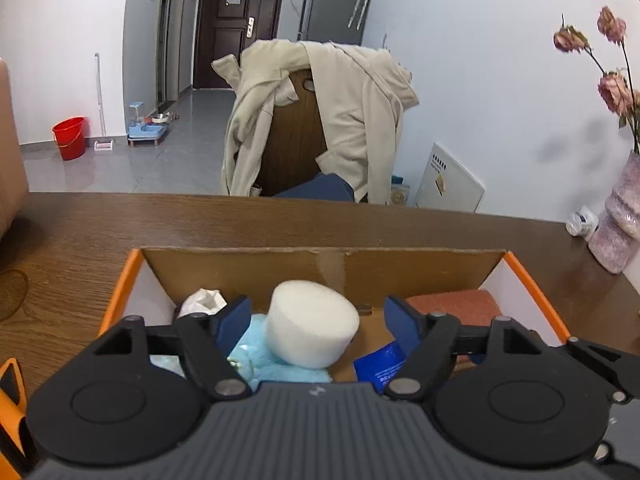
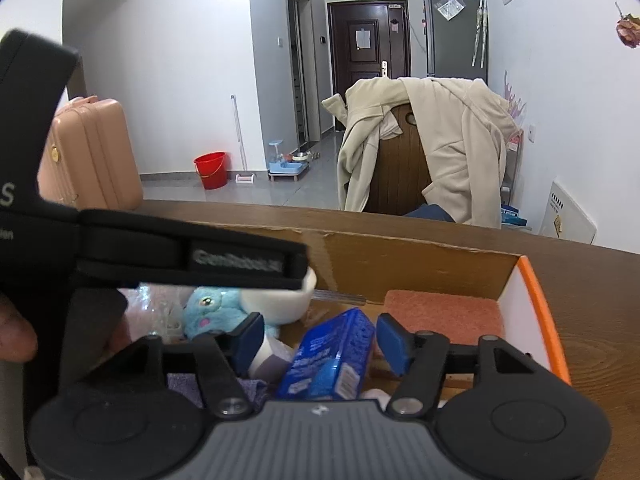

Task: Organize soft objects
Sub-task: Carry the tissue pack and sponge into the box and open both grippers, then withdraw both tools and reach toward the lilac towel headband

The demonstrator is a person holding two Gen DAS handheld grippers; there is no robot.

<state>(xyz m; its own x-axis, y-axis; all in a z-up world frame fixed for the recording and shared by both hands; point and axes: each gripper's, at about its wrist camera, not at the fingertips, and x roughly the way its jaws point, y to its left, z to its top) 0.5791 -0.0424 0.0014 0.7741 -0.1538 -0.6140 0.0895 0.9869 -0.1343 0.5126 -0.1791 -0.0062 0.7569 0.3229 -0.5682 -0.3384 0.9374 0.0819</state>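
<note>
Cardboard box with orange rim (image 1: 120,280) already holds a white foam cylinder (image 1: 312,326), blue plush toy (image 2: 212,312) and blue tissue pack (image 2: 332,360); left gripper (image 1: 316,320) and right gripper (image 2: 316,344) hover wide-jawed, empty, sorting seemingly nearly done.

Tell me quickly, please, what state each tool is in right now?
Left tool: open, holding nothing, white foam cylinder between its fingers.
Right tool: open, holding nothing, blue packet between its fingers.

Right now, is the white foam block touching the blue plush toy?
Touching: in the left wrist view the foam block rests directly on the plush toy.
</note>
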